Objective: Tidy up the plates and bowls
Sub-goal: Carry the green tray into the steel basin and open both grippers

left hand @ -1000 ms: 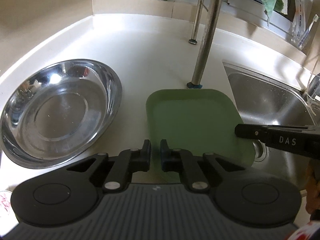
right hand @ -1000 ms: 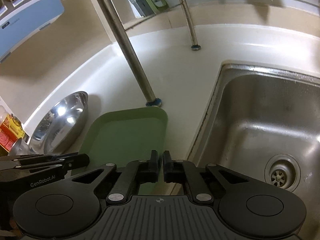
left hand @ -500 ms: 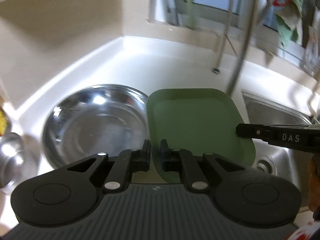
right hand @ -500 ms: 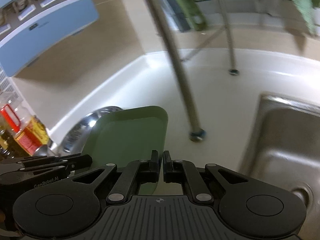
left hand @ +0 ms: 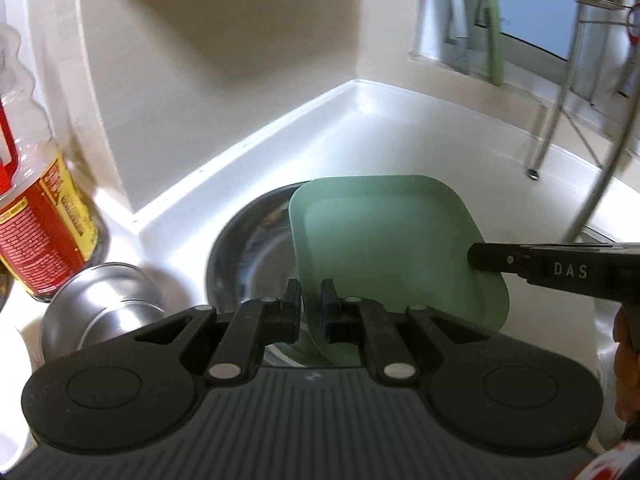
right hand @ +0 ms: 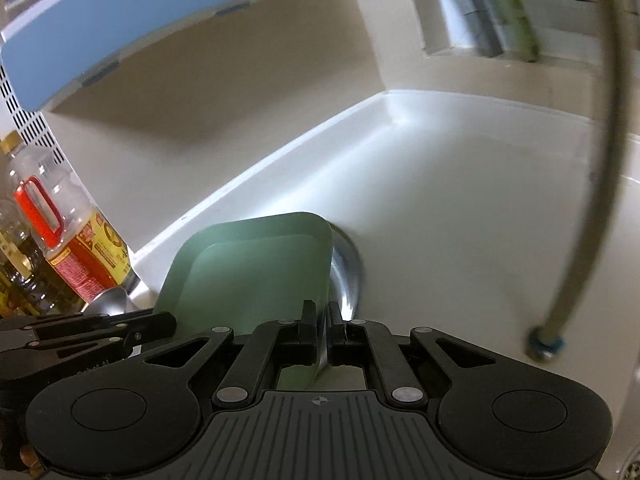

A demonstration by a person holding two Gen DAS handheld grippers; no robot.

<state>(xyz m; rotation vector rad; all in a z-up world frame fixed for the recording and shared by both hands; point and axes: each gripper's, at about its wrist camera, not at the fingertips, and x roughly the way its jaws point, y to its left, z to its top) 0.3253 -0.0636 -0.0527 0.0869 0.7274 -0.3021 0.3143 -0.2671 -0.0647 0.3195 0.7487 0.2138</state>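
1. Left wrist view: white counter (left hand: pixel 400 136) runs into a corner where two beige walls (left hand: pixel 224 40) meet; raised white lip along the back edge.
2. Window (left hand: pixel 532 4) at upper right, with metal rack legs (left hand: pixel 548 128) standing on the counter below it.
3. My left gripper (left hand: pixel 310 304) is clamped tight on the near left edge of the green plate (left hand: pixel 384 240).
4. My right gripper (right hand: pixel 322 326) is pinched closed on the plate's near right edge; in the left view its tip (left hand: pixel 492 258) overlaps the plate's right rim.
5. Plate sits between both grippers, above the big steel bowl (left hand: pixel 252 248), covering the bowl's right part. Whether plate and bowl touch: cannot tell.
6. Small steel bowl (left hand: pixel 100 304) lies just left of the big one, near an oil bottle (left hand: pixel 36 208) at the left edge.
7. Right wrist view: blue panel (right hand: pixel 132 20) on the wall at upper left, more bottles (right hand: pixel 20 256) under it.
8. Open counter lies right of the bowl, up to a blurred pole with a blue foot (right hand: pixel 546 344).
9. Left side is crowded; far corner behind the bowl is bare counter.
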